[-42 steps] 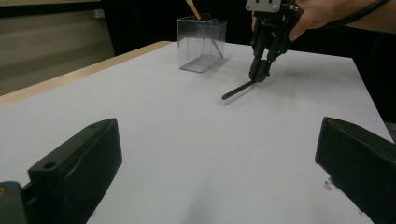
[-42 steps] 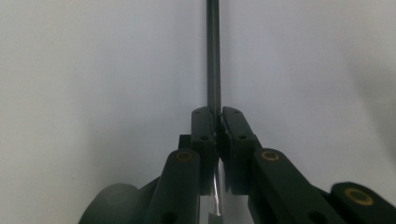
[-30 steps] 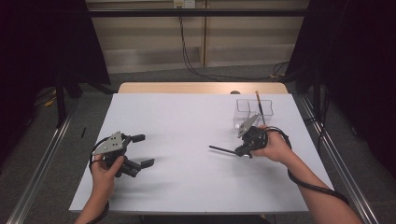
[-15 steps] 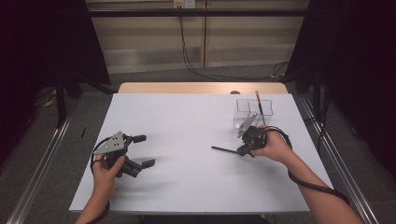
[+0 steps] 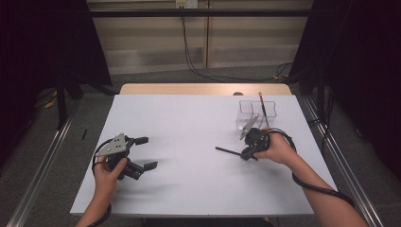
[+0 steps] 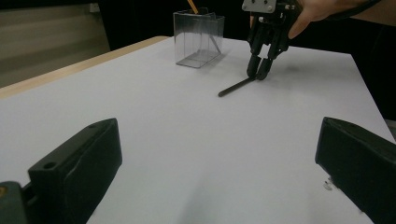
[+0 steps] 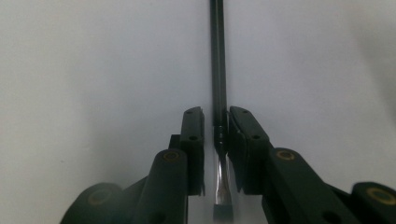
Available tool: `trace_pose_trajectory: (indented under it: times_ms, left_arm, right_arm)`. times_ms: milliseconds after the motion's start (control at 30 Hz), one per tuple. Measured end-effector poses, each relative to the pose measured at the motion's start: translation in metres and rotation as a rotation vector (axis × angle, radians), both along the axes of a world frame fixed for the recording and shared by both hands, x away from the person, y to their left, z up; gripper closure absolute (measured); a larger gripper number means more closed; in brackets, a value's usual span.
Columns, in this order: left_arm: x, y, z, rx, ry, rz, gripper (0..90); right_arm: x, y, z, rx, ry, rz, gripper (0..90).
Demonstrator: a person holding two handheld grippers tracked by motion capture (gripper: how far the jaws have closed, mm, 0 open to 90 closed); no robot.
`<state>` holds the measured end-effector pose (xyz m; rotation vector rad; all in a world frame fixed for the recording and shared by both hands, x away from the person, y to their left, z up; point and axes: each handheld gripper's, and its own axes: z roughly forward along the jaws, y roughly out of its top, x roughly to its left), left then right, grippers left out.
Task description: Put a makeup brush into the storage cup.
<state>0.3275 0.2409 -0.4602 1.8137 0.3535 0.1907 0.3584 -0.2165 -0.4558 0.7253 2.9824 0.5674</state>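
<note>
A slim dark paintbrush (image 5: pixel 229 151) (image 6: pixel 236 87) lies flat on the white table, right of centre. My right gripper (image 5: pixel 245 155) (image 6: pixel 259 72) points down at the end of the paintbrush (image 7: pixel 218 56). In its own view the right gripper (image 7: pixel 216 116) has the ferrule between its jaws, which have just been opening. A thin gap shows beside the brush, so the pads do not press it. My left gripper (image 5: pixel 146 152) (image 6: pixel 219 163) rests at the table's front left, open wide, with nothing between its jaws.
A clear plastic box (image 5: pixel 246 116) (image 6: pixel 198 39) stands just behind the right hand, with a wooden-handled stick (image 5: pixel 262 106) leaning in it. A wooden strip (image 5: pixel 189 89) runs along the table's far edge. Dark curtains hang at both sides.
The paintbrush's free end has shifted very slightly toward the right gripper. Both hands stay where they were.
</note>
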Motion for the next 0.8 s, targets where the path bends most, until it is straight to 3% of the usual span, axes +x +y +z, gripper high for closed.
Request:
trace_pose_trajectory:
  times_ms: [100, 333, 600, 800]
  left_arm:
    - [0.0000, 0.0000, -0.0001, 0.006, -0.003, -0.001, 0.5]
    - [-0.0004, -0.0010, 0.0003, 0.006, 0.000, 0.000, 0.5]
    - [0.0006, -0.0027, 0.0001, 0.007, 0.007, -0.005, 0.5]
    - [0.0011, -0.0049, 0.0017, 0.008, 0.005, -0.013, 0.5]
  right_arm:
    - [-0.0002, 0.0013, -0.0001, -0.006, -0.006, -0.013, 83.8]
    - [-0.0014, 0.0045, 0.0008, -0.036, -0.015, -0.011, 84.2]
    - [-0.0027, 0.0001, -0.0003, 0.010, -0.012, -0.039, 84.3]
    - [-0.0056, 0.0037, 0.0011, 0.037, -0.012, -0.021, 84.2]
